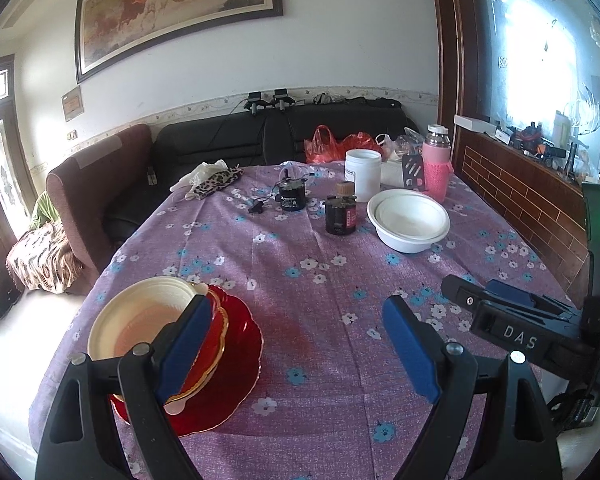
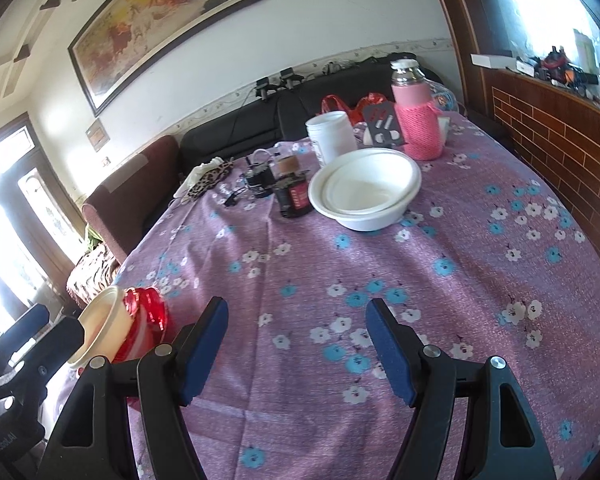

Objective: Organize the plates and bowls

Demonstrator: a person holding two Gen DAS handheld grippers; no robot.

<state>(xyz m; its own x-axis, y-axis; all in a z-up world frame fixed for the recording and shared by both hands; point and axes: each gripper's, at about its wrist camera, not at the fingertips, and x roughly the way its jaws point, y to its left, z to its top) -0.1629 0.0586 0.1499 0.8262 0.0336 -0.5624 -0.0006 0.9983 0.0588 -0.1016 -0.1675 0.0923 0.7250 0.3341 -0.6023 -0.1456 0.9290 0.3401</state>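
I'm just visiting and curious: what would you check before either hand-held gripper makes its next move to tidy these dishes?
1. Left hand-held gripper open, empty: ok.
2. Right hand-held gripper open, empty: ok.
3. White bowls nested, unobstructed on the near side: ok.
4. Cream bowl sits on the red plates: ok, though tilted.
5. Red stack near the table edge: cannot tell how securely.
6. Dark jar close beside the white bowls: not ok, could be knocked.

Both grippers tilt downward over the table: the left gripper (image 1: 296, 320) gapes wide, the right gripper (image 2: 296, 322) likewise, nothing between either's jaws.
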